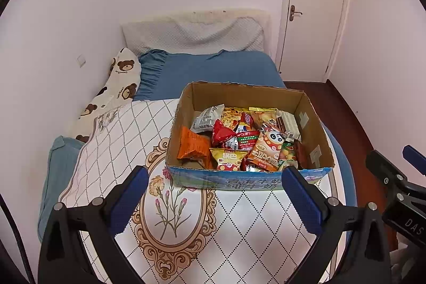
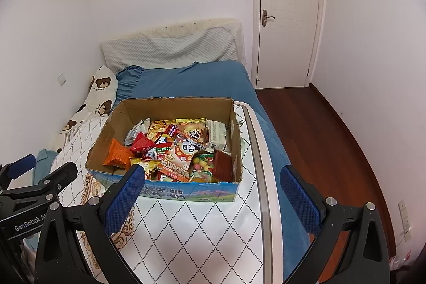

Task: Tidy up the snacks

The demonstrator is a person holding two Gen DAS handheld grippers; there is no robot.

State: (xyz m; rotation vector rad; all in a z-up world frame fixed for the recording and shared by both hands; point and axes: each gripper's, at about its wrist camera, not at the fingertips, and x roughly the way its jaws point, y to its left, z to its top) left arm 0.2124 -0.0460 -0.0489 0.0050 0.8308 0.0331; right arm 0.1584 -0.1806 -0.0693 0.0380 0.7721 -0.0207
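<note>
Snacks (image 1: 245,140), heaped loose in open box (image 1: 314,124) on table (image 1: 239,225) over bed (image 1: 213,68); both tools, left (image 1: 215,193) and right (image 2: 213,193), gaping, empty, short of box; risk: slick overlapping packets slipping or dragging neighbours out.

We hold the left gripper (image 1: 215,177) level, its blue-padded fingers (image 1: 133,193) spread wide with nothing between them. Our right gripper (image 2: 213,180) sits alongside it, jaws equally far apart and empty. Each one shows at the edge of the other's view, so the two are close, side by side, both pointing the same way.
</note>
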